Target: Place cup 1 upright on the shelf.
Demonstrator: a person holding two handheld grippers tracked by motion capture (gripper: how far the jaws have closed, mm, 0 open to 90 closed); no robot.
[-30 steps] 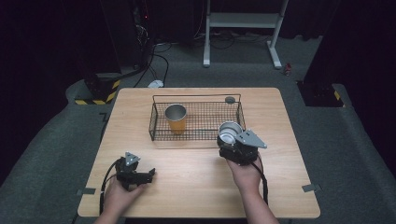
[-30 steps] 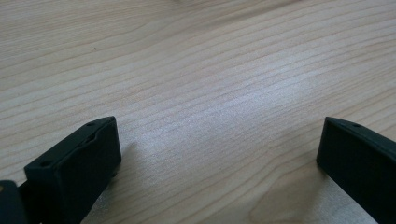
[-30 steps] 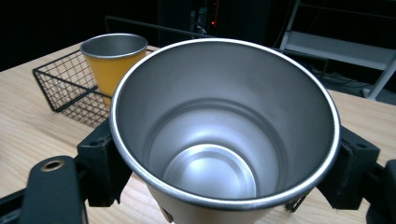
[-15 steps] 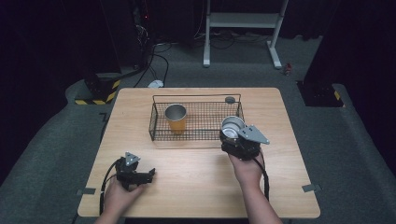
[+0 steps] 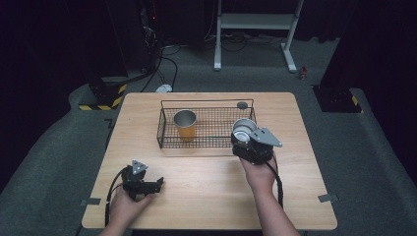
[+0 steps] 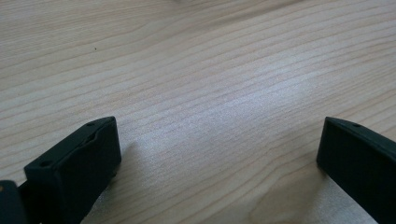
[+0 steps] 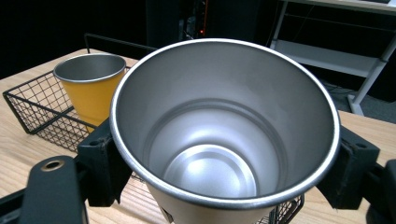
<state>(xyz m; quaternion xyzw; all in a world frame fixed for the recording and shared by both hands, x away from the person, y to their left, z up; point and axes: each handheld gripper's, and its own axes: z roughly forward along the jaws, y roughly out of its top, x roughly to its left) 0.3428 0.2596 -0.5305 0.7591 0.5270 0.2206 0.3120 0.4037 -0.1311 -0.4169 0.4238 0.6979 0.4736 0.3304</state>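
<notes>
Steel cup [image 7: 224,135] empty in right tongs [image 7: 224,163], orange cup [image 5: 185,125] seemingly empty in basket [image 5: 211,140]

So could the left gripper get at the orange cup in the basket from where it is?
Probably yes. The left gripper is open and holds nothing, the orange cup stands upright in the open-topped basket, and bare table lies between them. It would likely have to come down over the basket's wall.

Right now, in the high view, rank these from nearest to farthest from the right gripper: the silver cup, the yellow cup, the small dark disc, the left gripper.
1. silver cup: clamped in the right gripper, at the basket's right end.
2. small dark disc: on the table behind the wire basket, straight ahead.
3. yellow cup: inside the basket, left end.
4. left gripper: near table edge, far left.
</notes>
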